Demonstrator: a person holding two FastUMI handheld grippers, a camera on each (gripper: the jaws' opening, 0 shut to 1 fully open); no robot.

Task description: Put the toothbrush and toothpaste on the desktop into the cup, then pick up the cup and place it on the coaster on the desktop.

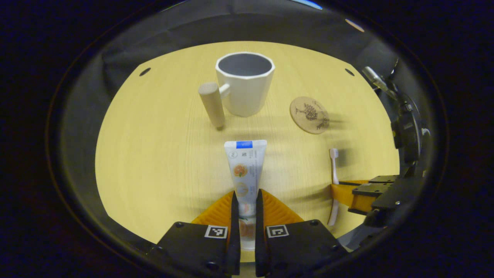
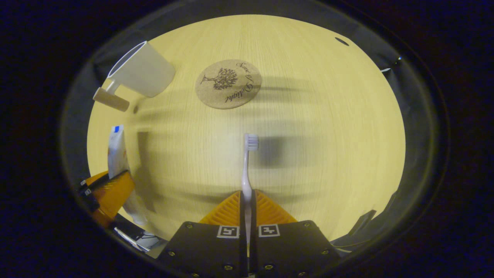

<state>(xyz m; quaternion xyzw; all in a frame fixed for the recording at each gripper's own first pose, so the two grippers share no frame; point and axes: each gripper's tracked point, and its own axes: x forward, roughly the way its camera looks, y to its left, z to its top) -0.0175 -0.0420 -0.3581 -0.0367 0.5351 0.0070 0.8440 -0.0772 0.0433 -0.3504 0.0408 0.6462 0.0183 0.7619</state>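
In the left gripper view my left gripper [image 1: 245, 197] is shut on the lower part of the white toothpaste tube [image 1: 245, 166], which points toward the white cup [image 1: 247, 83] with its wooden handle [image 1: 211, 104]. The round cork coaster [image 1: 309, 114] lies right of the cup. Farther right, the other gripper [image 1: 349, 193] holds the toothbrush [image 1: 334, 170]. In the right gripper view my right gripper [image 2: 247, 197] is shut on the handle of the white toothbrush [image 2: 247, 162], its head pointing toward the coaster [image 2: 228, 83]. The cup [image 2: 141, 71] stands at upper left, and the toothpaste [image 2: 115, 148] sits in the other gripper [image 2: 110, 189] at left.
The round light wooden tabletop [image 2: 328, 127] carries everything; small dark holes [image 1: 145, 72] sit near its far edge. Black cloth surrounds the table.
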